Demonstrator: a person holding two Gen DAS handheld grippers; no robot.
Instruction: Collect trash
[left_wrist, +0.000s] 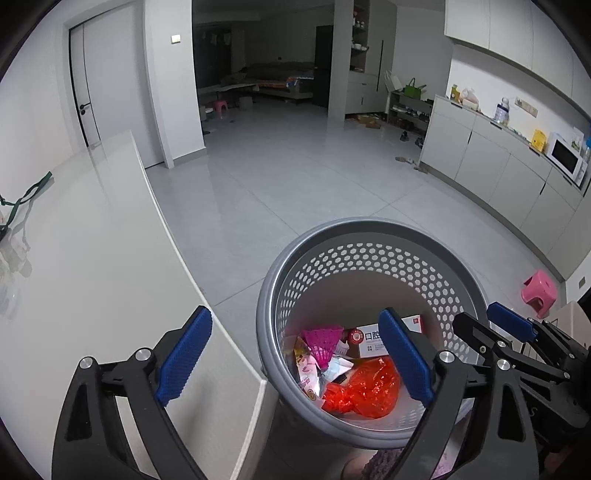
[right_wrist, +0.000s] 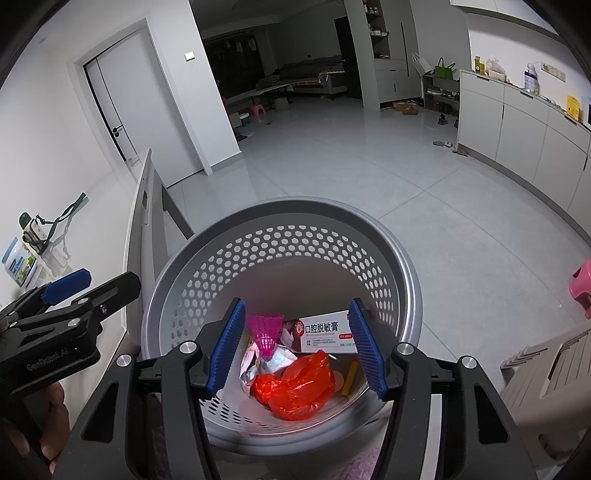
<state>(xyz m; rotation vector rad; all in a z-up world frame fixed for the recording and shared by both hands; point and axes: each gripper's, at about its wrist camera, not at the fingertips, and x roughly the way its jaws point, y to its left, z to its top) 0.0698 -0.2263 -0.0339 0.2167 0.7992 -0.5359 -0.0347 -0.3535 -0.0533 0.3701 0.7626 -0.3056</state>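
Note:
A grey perforated waste basket (left_wrist: 369, 229) (right_wrist: 280, 210) stands on the floor beside the white table. Inside lie a red plastic bag (left_wrist: 360, 389) (right_wrist: 295, 384), a pink shuttlecock (left_wrist: 321, 341) (right_wrist: 265, 330), a white toothpaste box (left_wrist: 369, 338) (right_wrist: 321, 330), snack wrappers (left_wrist: 308, 369) and a yellow stick (right_wrist: 350, 376). My left gripper (left_wrist: 295, 354) is open and empty, straddling the table edge and the basket's left rim. My right gripper (right_wrist: 297, 343) is open and empty above the basket mouth. The right gripper shows at the right of the left wrist view (left_wrist: 509, 325); the left one shows at the left of the right wrist view (right_wrist: 74, 284).
The white table (left_wrist: 92, 240) lies to the left, with a green-strapped bottle (right_wrist: 35, 230) and a jar (right_wrist: 16, 266) near the wall. A pink stool (left_wrist: 539, 291) and a beige chair (right_wrist: 546, 369) stand at the right. White cabinets (left_wrist: 498, 166) line the far right wall.

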